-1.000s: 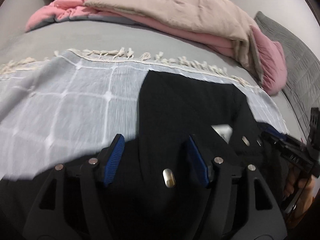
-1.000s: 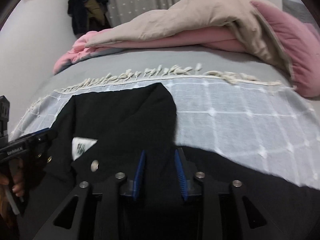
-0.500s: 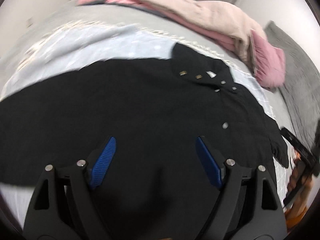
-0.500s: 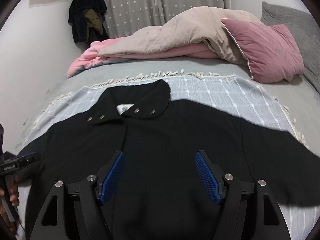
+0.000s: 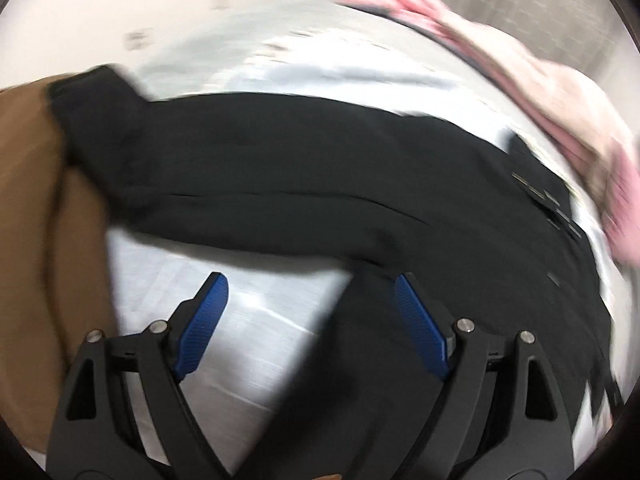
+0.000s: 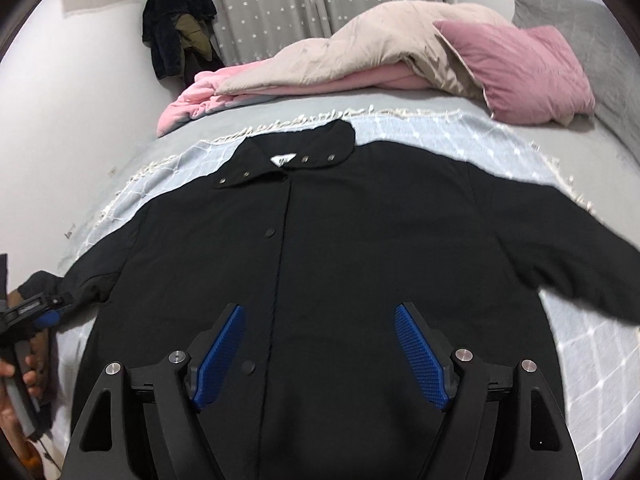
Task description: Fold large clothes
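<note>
A big black coat [image 6: 340, 248] lies flat on a bed [image 6: 256, 108], front side up, with both sleeves spread out to the sides. It rests on a light checked blanket [image 6: 400, 132] with a fringe. Past the coat's collar, at the far end of the bed, sit a beige and pink quilt [image 6: 360, 52] and a pink pillow [image 6: 524, 68]. There are no boxes or baskets here. The right claw [image 6: 318, 350] hangs over the coat's lower front; its jaws are wide and opening more, with nothing pinched. The left claw [image 5: 306, 316] is by the coat's left sleeve and side. Its jaws are wide and opening too, holding nothing. That view is blurry. A hand [image 6: 28, 364] holds the left claw beside the coat's left cuff.
</note>
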`<state>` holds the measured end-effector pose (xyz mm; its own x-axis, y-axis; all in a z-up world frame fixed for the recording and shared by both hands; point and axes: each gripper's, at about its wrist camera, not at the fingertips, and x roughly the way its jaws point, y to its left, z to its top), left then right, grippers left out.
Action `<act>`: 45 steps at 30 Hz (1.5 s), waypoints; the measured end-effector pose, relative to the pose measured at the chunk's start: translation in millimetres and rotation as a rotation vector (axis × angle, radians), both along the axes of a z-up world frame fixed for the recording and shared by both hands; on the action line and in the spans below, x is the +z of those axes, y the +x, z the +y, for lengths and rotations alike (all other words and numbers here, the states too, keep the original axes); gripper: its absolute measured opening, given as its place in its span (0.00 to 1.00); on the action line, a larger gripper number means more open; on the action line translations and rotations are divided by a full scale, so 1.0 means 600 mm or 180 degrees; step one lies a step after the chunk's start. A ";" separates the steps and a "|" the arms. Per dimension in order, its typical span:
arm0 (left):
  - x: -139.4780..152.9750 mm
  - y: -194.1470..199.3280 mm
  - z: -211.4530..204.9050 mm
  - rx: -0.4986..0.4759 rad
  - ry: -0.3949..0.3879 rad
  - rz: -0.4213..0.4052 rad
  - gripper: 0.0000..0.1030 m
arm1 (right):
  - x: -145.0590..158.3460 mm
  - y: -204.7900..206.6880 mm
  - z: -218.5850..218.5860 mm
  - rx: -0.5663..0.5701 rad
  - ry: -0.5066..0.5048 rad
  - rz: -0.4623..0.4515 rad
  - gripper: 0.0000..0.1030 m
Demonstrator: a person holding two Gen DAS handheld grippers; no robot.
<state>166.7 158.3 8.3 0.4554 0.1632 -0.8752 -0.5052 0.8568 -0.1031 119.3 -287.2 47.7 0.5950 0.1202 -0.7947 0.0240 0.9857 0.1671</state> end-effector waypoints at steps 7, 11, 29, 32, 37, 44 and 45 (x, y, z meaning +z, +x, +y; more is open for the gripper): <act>0.001 0.015 0.073 0.0848 0.0664 -0.0029 0.83 | -0.008 0.002 0.000 0.0034 0.0257 0.0026 0.76; -0.018 0.043 0.121 0.1228 0.0786 0.0113 0.83 | -0.016 0.003 -0.002 0.0087 0.0244 0.0047 0.76; 0.063 0.103 0.161 0.1422 0.0988 -0.0593 0.10 | -0.049 0.020 -0.036 -0.0053 0.0199 0.0187 0.76; 0.117 0.100 0.113 0.1146 0.1126 -0.0892 0.10 | -0.044 0.017 -0.042 -0.0068 0.0229 0.0154 0.76; 0.186 0.095 0.018 0.0574 0.1086 -0.1276 0.09 | -0.042 0.017 -0.046 -0.0083 0.0250 0.0143 0.76; 0.220 0.096 -0.114 -0.0249 0.0863 -0.1505 0.09 | -0.042 0.016 -0.051 -0.0083 0.0260 0.0143 0.76; 0.221 0.095 -0.131 -0.0344 0.0831 -0.1502 0.09 | -0.043 0.016 -0.051 -0.0084 0.0267 0.0147 0.76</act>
